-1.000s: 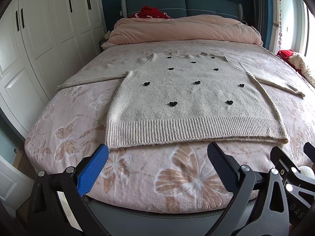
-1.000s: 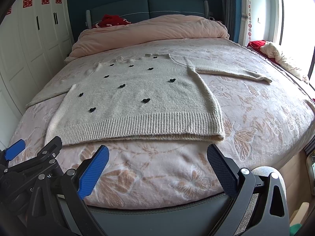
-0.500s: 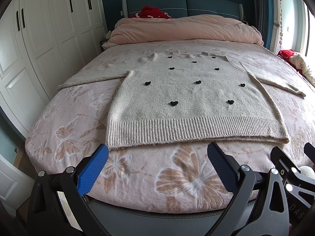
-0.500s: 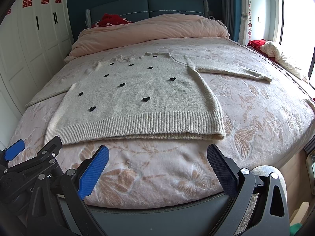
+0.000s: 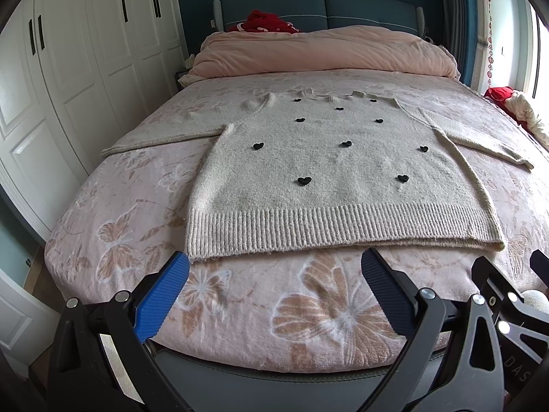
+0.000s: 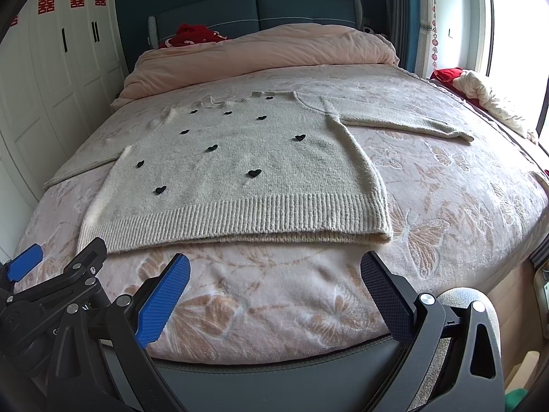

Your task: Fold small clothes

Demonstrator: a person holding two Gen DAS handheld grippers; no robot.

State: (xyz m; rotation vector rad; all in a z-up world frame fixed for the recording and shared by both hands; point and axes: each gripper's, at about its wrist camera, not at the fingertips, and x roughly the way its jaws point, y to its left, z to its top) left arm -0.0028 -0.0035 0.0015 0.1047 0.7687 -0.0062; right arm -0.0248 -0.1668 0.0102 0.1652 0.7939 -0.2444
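Item: a beige knitted sweater (image 5: 343, 178) (image 6: 240, 178) dotted with small black hearts is laid flat and face up on a pink blanket printed with butterflies (image 5: 308, 312) (image 6: 446, 206) covering the bed. Both sleeves are spread outward to the sides; the ribbed hem lies nearest the foot edge, the neckline toward the headboard.

Left gripper (image 5: 274, 285): held just short of the hem, above the blanket at the foot of the bed, its blue and black ribbed fingers spread wide with nothing between them. No contact with the sweater is seen.

Right gripper (image 6: 274, 285): likewise held over the blanket's foot edge, beside the left gripper, fingers parted wide and empty, apart from the hem.

Surroundings: a rolled pale pink duvet (image 5: 326, 51) (image 6: 267, 55) is piled at the head end, below a dark teal padded headboard (image 5: 319, 8). A red fabric bundle (image 5: 264, 24) rests behind the duvet. White wardrobe doors bearing red paper characters (image 5: 85, 51) are recorded on the left.
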